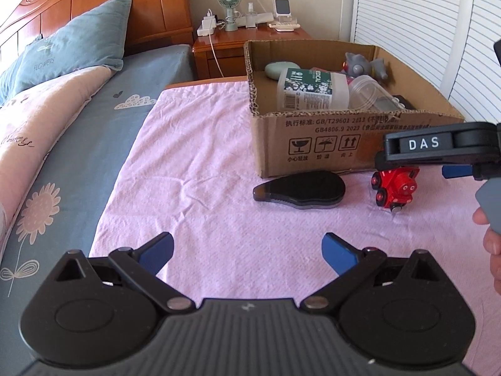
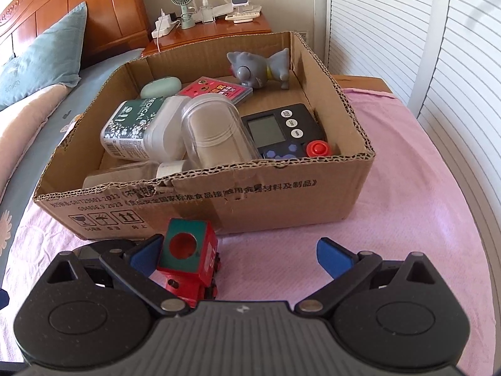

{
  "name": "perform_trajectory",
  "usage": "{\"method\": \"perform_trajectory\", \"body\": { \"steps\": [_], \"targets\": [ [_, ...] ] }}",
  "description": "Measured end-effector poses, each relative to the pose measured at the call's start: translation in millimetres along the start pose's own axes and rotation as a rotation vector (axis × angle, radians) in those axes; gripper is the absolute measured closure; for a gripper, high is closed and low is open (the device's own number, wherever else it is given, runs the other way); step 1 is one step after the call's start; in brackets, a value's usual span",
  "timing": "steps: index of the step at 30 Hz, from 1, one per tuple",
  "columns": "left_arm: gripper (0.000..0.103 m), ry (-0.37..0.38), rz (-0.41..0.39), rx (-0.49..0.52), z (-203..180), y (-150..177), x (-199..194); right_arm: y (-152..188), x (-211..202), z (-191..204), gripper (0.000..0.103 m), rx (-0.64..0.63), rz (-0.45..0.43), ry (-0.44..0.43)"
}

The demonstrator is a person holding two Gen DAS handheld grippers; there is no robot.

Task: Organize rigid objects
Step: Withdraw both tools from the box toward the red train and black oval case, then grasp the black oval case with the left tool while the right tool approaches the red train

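A red toy train (image 2: 191, 269) lies on the pink cloth (image 2: 407, 219), just in front of the cardboard box (image 2: 281, 200). My right gripper (image 2: 241, 250) is open around it, and the train rests against the left finger (image 2: 147, 252). In the left wrist view the same train (image 1: 394, 191) sits under the right gripper's black body marked DAS (image 1: 438, 147). A dark flat oval case (image 1: 300, 189) lies on the cloth left of the train. My left gripper (image 1: 249, 250) is open and holds nothing, well short of the case. Several items fill the box (image 1: 313, 138).
Inside the box are a grey toy figure (image 2: 256, 69), a white bottle (image 2: 141, 128), a clear tub (image 2: 216, 131) and a black timer (image 2: 281, 131). A bed with a pillow (image 1: 78, 40) is left, a nightstand (image 1: 250, 36) behind, slatted doors (image 2: 438, 62) right. A hand (image 1: 491, 244) shows at the right edge.
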State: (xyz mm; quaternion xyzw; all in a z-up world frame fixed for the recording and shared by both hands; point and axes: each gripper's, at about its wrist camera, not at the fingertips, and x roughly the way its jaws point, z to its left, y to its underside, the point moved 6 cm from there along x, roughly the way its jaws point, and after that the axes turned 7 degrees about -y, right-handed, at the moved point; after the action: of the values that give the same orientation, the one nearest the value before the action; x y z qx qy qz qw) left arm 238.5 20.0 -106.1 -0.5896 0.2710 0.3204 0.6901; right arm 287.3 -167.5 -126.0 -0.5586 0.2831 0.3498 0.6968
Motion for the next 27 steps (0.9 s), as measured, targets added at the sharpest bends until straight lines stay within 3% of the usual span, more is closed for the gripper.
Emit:
{"method": "perform_trajectory", "body": {
  "steps": [13, 16, 23, 27],
  "targets": [
    [0.003, 0.028, 0.006, -0.004, -8, -2, 0, 10, -20, -51, 0.000, 0.131, -0.018, -0.028],
    [0.003, 0.033, 0.011, -0.009, -8, -2, 1, 16, -16, -37, 0.000, 0.061, 0.013, -0.082],
    [0.003, 0.065, 0.038, -0.017, -9, -1, 10, 31, 1, -14, 0.000, -0.183, -0.013, 0.075],
    [0.003, 0.068, 0.069, -0.015, -12, 0, 19, 28, 0, -28, 0.000, -0.157, -0.021, 0.085]
  ]
}}
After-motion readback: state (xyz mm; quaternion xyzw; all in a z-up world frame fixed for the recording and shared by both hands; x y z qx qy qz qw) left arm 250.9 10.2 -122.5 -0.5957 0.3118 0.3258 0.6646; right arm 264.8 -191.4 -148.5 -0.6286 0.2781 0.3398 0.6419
